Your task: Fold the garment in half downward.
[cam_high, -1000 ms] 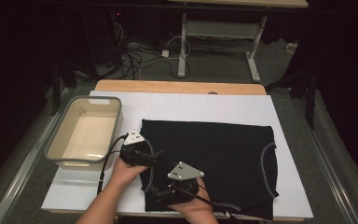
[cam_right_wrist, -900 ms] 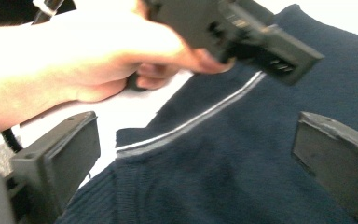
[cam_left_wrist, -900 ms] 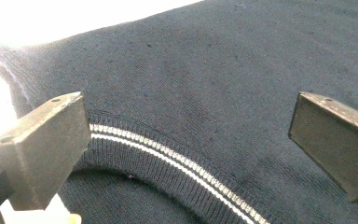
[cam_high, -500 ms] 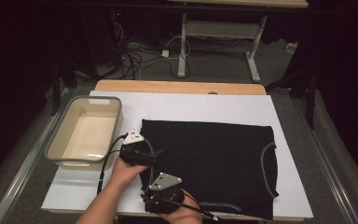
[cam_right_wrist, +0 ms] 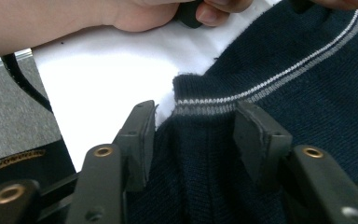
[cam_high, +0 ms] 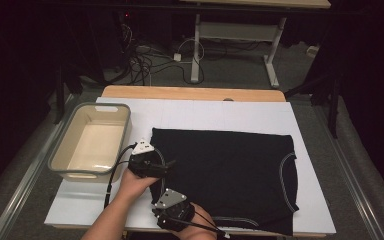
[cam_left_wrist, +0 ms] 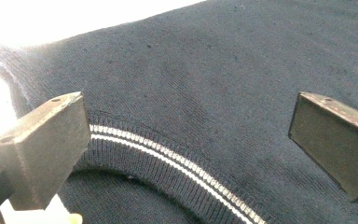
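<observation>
Left gripper [cam_high: 166, 165]: black body, grey three-cornered plate on top, black cable looping off plate's side. In left gripper view, jaws are dark blocky pads with worn brownish edges, small holes in one pad's top.
Right gripper [cam_right_wrist: 193, 135]: black jaws with flat rectangular pads, brass-ringed holes along arms; grey plate on top.
Forearms bare, no sleeves.

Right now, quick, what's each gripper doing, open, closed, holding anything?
Left gripper: open, fingers spread wide over the dark striped sweater, holding nothing.
Right gripper: open, fingers either side of the sweater's striped hem, not clamped yet.
</observation>
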Available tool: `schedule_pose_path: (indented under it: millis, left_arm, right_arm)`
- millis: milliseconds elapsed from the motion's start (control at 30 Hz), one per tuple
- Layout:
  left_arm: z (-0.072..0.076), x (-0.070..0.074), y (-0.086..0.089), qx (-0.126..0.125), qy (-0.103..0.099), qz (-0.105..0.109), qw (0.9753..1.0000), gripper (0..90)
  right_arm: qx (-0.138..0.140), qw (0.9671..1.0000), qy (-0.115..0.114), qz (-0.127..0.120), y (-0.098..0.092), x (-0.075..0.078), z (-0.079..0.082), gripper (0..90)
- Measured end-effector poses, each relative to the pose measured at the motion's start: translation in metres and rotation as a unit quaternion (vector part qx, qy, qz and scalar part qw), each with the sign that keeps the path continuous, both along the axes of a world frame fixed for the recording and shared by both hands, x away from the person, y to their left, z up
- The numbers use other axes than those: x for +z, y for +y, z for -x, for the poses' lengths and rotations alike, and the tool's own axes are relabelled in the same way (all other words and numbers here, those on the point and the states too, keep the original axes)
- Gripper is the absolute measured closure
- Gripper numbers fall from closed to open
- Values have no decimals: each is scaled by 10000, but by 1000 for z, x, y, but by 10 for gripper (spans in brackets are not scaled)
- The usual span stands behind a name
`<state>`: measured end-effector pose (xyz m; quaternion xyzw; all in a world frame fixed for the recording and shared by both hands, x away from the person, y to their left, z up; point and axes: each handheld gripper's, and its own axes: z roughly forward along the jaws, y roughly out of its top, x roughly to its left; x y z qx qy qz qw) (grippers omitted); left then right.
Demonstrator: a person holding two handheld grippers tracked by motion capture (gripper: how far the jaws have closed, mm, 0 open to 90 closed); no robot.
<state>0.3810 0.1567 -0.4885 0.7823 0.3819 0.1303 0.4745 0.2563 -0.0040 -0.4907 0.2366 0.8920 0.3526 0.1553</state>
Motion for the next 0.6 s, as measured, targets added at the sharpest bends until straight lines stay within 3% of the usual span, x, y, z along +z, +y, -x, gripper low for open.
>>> schedule_pose_path:
  millis: [233,600]
  left_arm:
    - [0,0,0,13,-9,16,10000,0]
    - [3,0,2,42,-104,49,9999,0]
  right_arm:
    - [-65,9999,-101,85,-2,1,-3,689]
    - [19,9997,-113,219,-2,4,-7,798]
